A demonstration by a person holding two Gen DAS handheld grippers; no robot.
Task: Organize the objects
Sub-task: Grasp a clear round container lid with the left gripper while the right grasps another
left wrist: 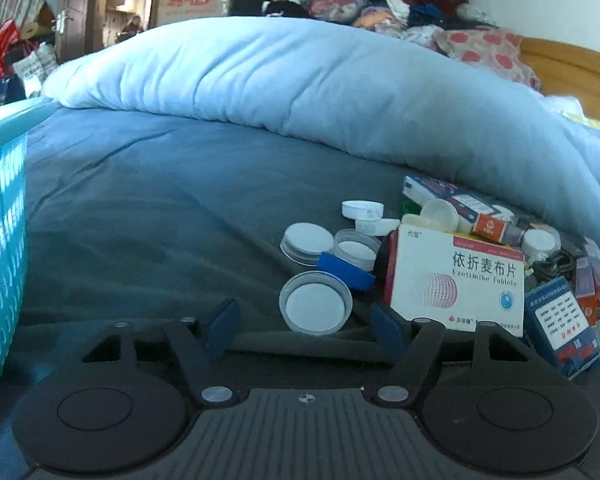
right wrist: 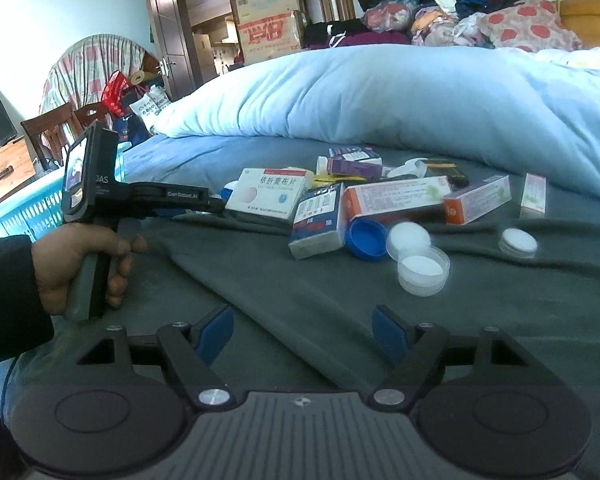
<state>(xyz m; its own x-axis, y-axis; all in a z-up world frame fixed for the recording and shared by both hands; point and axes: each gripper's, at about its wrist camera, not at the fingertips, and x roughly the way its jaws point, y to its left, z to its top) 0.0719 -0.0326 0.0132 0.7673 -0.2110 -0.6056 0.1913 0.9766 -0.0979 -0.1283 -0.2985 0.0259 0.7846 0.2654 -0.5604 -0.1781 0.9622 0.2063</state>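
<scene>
Directly ahead of the spread, empty left gripper (left wrist: 302,328) lay a clear plastic lid (left wrist: 315,307) on the bed, probably light and slippery, best pinched across its rim; the right gripper (right wrist: 303,330) gaped too.

Dark grey bed cover (right wrist: 300,300): matt woven cloth, creased. Pale blue quilt (left wrist: 320,80): soft padded cloth. White medicine box (left wrist: 458,286): smooth printed card. Round translucent lid (left wrist: 315,307): glossy plastic. Perforated turquoise basket (left wrist: 0,240): moulded plastic. Blue finger pads (right wrist: 216,334): matt.
</scene>
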